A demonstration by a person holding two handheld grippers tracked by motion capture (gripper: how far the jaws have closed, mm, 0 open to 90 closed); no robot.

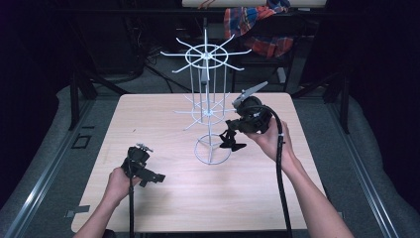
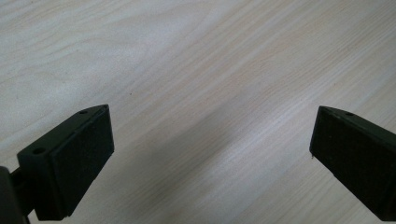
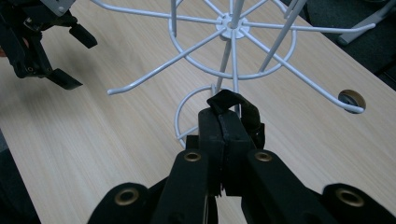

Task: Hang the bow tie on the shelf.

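We have the black strap [image 3: 238,112] pinched in the right claw [image 3: 223,140], whose jaws are pressed together on it so that a small loop of it sticks out past the tips. In the right gripper view that loop sits just in front of the lower wheel of the white wire rack [image 3: 233,28], close to the centre post and above the ring foot, but we cannot tell that it is over any of the arms yet. From the high view the right claw [image 1: 232,138] is held low beside the rack [image 1: 208,94], near its base, with the strap dangling under it.

So the pick-up looks done, and we judge the hanging itself is what is left: the loop has to be slid over one upturned arm tip and then let go. None of the arms we can see carries anything, on the upper wheel or the lower one.

Our left claw [image 1: 148,171] is idle, well apart from the rack on the left side of the counter [image 1: 163,208]. Its jaws stand wide apart with nothing but bare wood between them in the left gripper view, and it plays no part at this stage.
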